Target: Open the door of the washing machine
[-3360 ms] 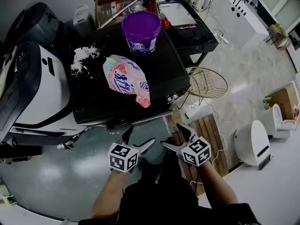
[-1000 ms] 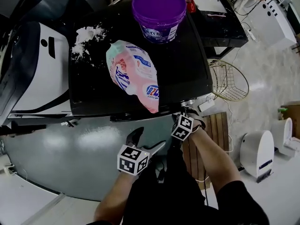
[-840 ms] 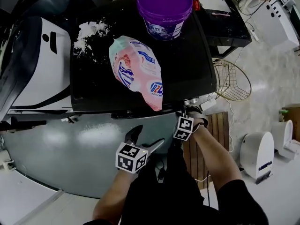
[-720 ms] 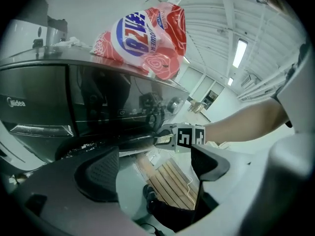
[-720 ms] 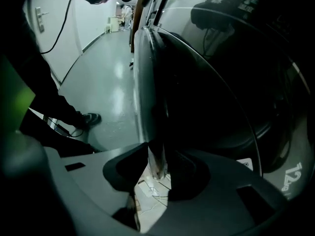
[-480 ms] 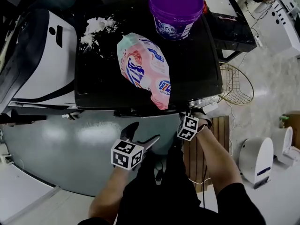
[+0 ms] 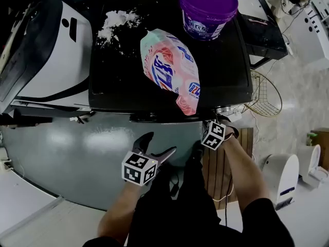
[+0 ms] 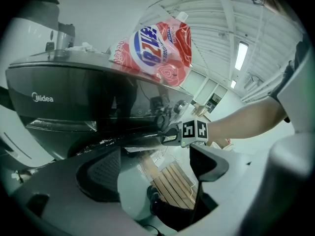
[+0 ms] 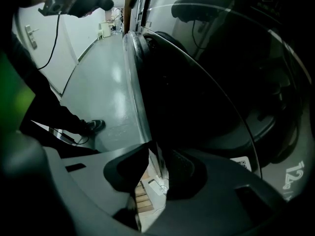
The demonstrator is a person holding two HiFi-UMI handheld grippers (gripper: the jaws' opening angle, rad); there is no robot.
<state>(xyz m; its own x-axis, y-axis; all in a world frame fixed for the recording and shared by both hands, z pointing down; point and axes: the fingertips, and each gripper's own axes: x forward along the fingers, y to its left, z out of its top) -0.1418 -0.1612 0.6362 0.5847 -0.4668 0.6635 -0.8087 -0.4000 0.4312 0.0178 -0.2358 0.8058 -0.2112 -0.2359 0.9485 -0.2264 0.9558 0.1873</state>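
The black washing machine (image 7: 128,86) fills the middle of the head view; its front and door lie hidden under the top's near edge. My right gripper (image 7: 216,120) points steeply down at the machine's front right corner. In the right gripper view the dark glass door (image 9: 197,107) curves past, and its thin rim (image 9: 135,82) runs down between the jaws of the right gripper (image 9: 157,166). Those jaws are closing, with a slit of light still beside the rim. My left gripper (image 7: 158,144) hangs open in front of the machine, holding nothing, the same in its own view (image 8: 155,156).
A pink detergent bag (image 7: 172,73), a purple tub (image 7: 208,6) and spilled white powder (image 7: 115,22) lie on the machine's top. A white machine (image 7: 51,50) stands at the left. A wire basket (image 7: 264,94), wooden slats (image 7: 213,163) and a white appliance (image 7: 280,174) are at the right.
The right gripper went from mid-air to the machine's front right corner and has stayed there. The left gripper has drifted a little to the left, still open.
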